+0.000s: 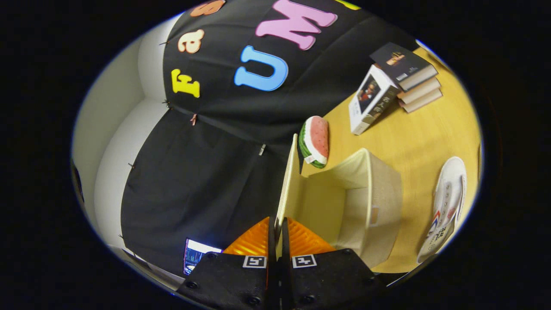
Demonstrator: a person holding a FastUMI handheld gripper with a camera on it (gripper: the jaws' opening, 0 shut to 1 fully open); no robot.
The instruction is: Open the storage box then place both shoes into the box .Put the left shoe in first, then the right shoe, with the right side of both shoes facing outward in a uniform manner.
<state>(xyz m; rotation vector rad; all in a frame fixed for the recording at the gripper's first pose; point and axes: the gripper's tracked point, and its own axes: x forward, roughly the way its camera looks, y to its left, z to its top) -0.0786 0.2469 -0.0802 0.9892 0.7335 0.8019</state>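
Storage box [366, 202] stands on the table [422, 137], far from its edges, and your gripper [277, 232] pinches its raised lid [287, 185] between both fingers. Swing the lid fully back before you release, then go to the white shoe [447, 206] beside.

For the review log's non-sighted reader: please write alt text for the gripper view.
The gripper is shut on the lid of the beige storage box, holding it swung open. A white shoe lies on the wooden table beside the box; a watermelon toy and books lie beyond.
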